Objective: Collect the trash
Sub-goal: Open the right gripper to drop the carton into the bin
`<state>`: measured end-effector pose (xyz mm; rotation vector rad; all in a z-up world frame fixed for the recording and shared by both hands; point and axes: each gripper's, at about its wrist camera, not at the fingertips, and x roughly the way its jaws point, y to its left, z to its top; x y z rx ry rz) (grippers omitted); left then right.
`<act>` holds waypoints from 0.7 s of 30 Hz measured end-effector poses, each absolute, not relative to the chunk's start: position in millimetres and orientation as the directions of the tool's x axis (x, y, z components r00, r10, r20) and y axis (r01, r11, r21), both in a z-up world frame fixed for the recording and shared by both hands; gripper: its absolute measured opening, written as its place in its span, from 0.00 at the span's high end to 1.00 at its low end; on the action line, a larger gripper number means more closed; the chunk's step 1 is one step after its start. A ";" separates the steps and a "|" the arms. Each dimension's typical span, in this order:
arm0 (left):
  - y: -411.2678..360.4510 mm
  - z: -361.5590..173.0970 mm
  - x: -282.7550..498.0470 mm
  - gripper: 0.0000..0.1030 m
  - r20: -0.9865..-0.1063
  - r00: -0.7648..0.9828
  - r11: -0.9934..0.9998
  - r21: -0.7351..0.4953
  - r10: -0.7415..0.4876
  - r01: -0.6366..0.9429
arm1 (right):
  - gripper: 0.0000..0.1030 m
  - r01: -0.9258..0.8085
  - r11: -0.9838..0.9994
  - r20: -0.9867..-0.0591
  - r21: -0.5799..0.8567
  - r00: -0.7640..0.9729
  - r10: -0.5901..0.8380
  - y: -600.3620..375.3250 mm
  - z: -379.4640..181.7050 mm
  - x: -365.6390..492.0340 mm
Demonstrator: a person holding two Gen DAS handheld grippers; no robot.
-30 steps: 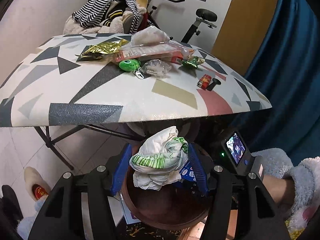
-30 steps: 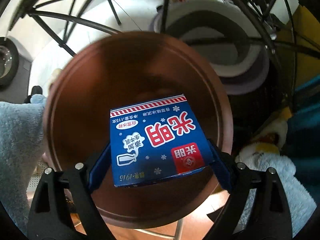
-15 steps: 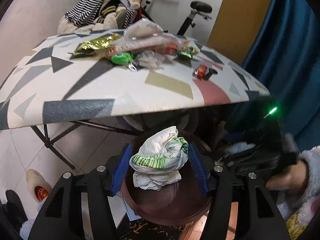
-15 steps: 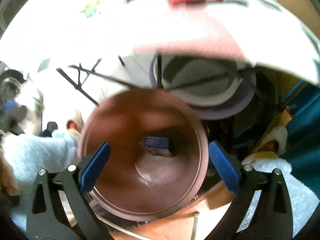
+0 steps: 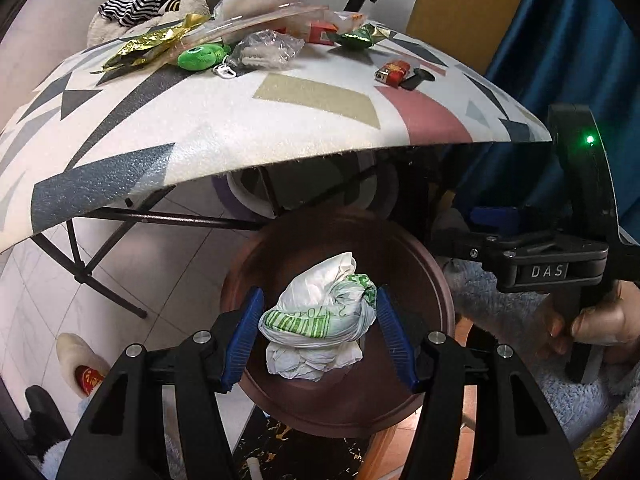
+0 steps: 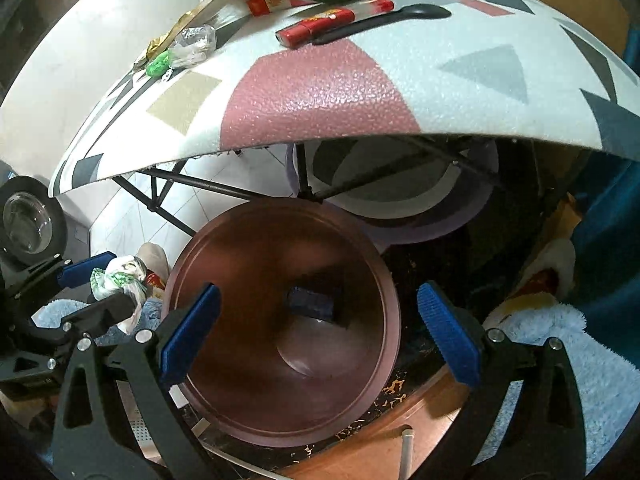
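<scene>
Under the desk [image 5: 304, 128] stands a brown bin [image 5: 436, 280]. Left hand-held gripper [image 5: 320, 336] clamps a crumpled plastic bag [image 5: 320, 320] directly above it; release centred. Right hand-held gripper [image 6: 320, 328] gapes wide, empty, blue carton [image 6: 312, 304] below.

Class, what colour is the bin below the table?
Reddish brown bin, clearest in the right wrist view.

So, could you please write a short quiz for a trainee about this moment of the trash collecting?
1. True or false: the right gripper is open and holds nothing.
2. What does the left gripper hold? A) crumpled white-and-green plastic bag B) red lighter C) gold foil wrapper
3. Fill in: the small blue carton lies inside the round brown ____.

Key: 1 true. 2 A, the crumpled white-and-green plastic bag. 3 bin, the round brown bin.
</scene>
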<state>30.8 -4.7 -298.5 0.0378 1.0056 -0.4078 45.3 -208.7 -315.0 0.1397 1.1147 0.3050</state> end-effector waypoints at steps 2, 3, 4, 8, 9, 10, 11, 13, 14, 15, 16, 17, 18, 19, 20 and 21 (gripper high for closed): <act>-4.6 -299.8 31.3 0.44 -0.829 0.464 0.925 -0.154 -0.312 0.348 | 0.06 -0.172 0.950 -0.861 0.260 0.403 0.308 -206.9 -314.9 44.5; -4.3 -300.2 31.6 0.44 -0.830 0.463 0.925 -0.154 -0.312 0.347 | 0.06 -0.173 0.950 -0.861 0.260 0.403 0.309 -207.1 -314.7 44.6; -4.4 -300.9 31.8 0.44 -0.831 0.461 0.925 -0.154 -0.311 0.347 | 0.06 -0.173 0.950 -0.861 0.260 0.403 0.309 -205.1 -315.2 44.6; -5.3 -297.7 29.8 0.34 -0.823 0.470 0.923 -0.155 -0.318 0.353 | 0.06 -0.175 0.950 -0.863 0.258 0.401 0.308 -203.9 -315.2 44.2; -5.2 -296.1 28.7 0.31 -0.819 0.478 0.924 -0.150 -0.315 0.352 | 0.06 -0.175 0.950 -0.863 0.258 0.401 0.308 -202.3 -315.2 44.4; -4.9 -294.9 27.9 0.28 -0.817 0.485 0.926 -0.146 -0.312 0.349 | 0.06 -0.174 0.951 -0.863 0.257 0.401 0.307 -202.0 -314.9 44.3; -3.7 -293.2 27.0 0.25 -0.814 0.495 0.929 -0.140 -0.304 0.342 | 0.06 -0.173 0.951 -0.863 0.256 0.402 0.305 -201.8 -314.5 44.0; 1.8 -287.6 24.3 0.21 -0.802 0.528 0.942 -0.124 -0.280 0.312 | 0.06 -0.167 0.954 -0.864 0.250 0.406 0.298 -202.1 -314.2 43.8; 4.5 -285.3 23.4 0.19 -0.795 0.539 0.945 -0.124 -0.277 0.302 | 0.06 -0.164 0.954 -0.864 0.250 0.407 0.297 -202.5 -314.1 44.0; 7.3 -282.6 22.6 0.17 -0.787 0.554 0.949 -0.122 -0.271 0.290 | 0.06 -0.161 0.955 -0.865 0.250 0.407 0.295 -202.3 -314.4 44.3; 10.8 -279.6 21.9 0.14 -0.778 0.571 0.954 -0.119 -0.262 0.276 | 0.06 -0.161 0.955 -0.865 0.249 0.408 0.294 -202.9 -314.6 44.3; 13.9 -277.7 22.1 0.11 -0.771 0.582 0.957 -0.122 -0.258 0.264 | 0.06 -0.162 0.955 -0.864 0.248 0.408 0.293 -202.9 -314.6 44.2; 16.7 -276.6 22.5 0.09 -0.767 0.590 0.960 -0.122 -0.252 0.251 | 0.06 -0.167 0.955 -0.863 0.245 0.411 0.293 -201.5 -313.9 43.8; 19.8 -275.3 23.3 0.07 -0.764 0.598 0.964 -0.122 -0.242 0.235 | 0.06 -0.173 0.955 -0.861 0.242 0.415 0.294 -200.7 -313.1 43.5; 22.8 -273.7 23.8 0.06 -0.758 0.608 0.967 -0.124 -0.236 0.222 | 0.06 -0.181 0.954 -0.859 0.240 0.418 0.295 -199.7 -312.1 43.1; 24.8 -272.5 24.3 0.06 -0.753 0.615 0.969 -0.125 -0.233 0.214 | 0.06 -0.192 0.953 -0.856 0.236 0.423 0.297 -197.6 -310.6 42.6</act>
